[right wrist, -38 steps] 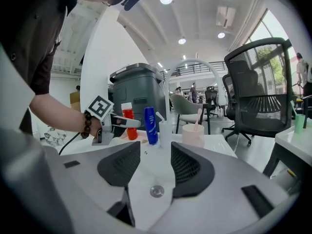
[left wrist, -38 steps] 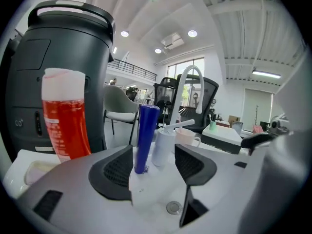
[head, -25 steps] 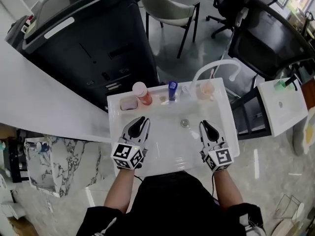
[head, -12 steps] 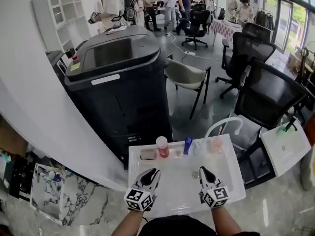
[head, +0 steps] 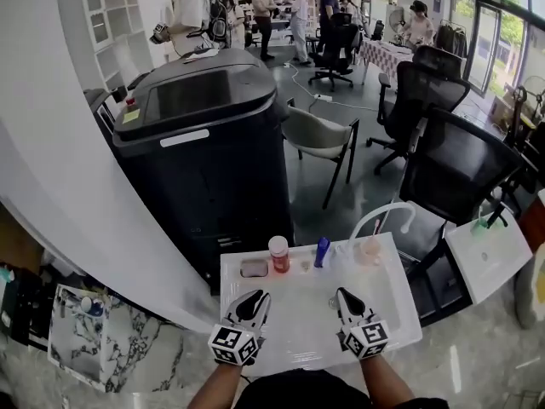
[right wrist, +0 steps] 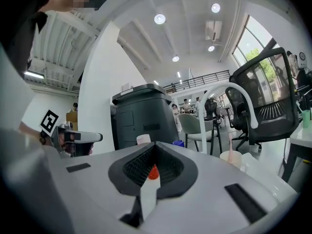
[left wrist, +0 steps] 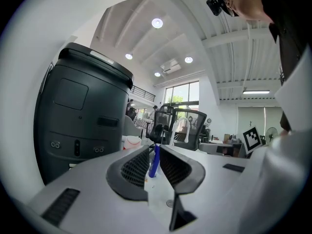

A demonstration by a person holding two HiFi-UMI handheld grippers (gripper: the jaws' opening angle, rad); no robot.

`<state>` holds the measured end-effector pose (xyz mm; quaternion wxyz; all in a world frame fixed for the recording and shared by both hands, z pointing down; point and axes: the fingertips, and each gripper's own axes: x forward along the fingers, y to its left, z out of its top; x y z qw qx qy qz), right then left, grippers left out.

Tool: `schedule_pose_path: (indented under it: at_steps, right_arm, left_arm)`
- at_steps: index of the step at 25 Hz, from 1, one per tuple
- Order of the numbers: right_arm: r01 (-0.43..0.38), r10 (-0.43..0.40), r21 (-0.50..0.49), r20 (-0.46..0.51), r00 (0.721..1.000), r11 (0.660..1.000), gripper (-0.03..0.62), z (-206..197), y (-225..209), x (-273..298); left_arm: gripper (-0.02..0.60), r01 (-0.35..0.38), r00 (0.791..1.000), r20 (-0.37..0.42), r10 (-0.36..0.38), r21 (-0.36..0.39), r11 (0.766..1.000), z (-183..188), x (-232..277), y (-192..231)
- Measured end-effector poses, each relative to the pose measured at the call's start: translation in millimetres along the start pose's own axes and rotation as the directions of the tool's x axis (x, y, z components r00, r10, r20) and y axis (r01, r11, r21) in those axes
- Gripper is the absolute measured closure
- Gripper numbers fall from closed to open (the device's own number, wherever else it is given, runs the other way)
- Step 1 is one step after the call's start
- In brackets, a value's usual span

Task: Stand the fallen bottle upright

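Right gripper [head: 341, 294] now closed, left gripper [head: 261, 296] barely ajar, both empty, orange bottle [head: 278, 257], blue bottle [head: 321, 252], two upright

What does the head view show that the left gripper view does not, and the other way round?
Only the head view: the pink cup and the right gripper with its jaws shut. Only the left gripper view: the ceiling lights, and the left gripper close up, its jaws a slit apart with nothing between them and the blue bottle in line beyond the gap. Both: the black machine, the blue bottle, and the red bottle with its pale cap.
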<state>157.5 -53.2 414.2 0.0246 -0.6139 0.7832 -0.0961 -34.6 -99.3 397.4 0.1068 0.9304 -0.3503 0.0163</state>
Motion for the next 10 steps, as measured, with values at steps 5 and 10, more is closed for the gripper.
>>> schedule_pose_path:
  at_steps: [5,10]
  right_arm:
    - [-0.032,0.032,-0.030,0.001,0.999,0.999,0.564,4.2,12.1,4.6]
    - [-0.055,0.055,-0.046,-0.002,0.999,0.997,0.565,6.1,23.9,7.8]
  left_arm:
    - [0.507,-0.004,1.000,0.005,0.004,-0.002,1.000,1.7,-4.6,-0.3]
    - [0.508,-0.013,1.000,0.006,0.013,-0.014,1.000,0.9,-9.4,1.5]
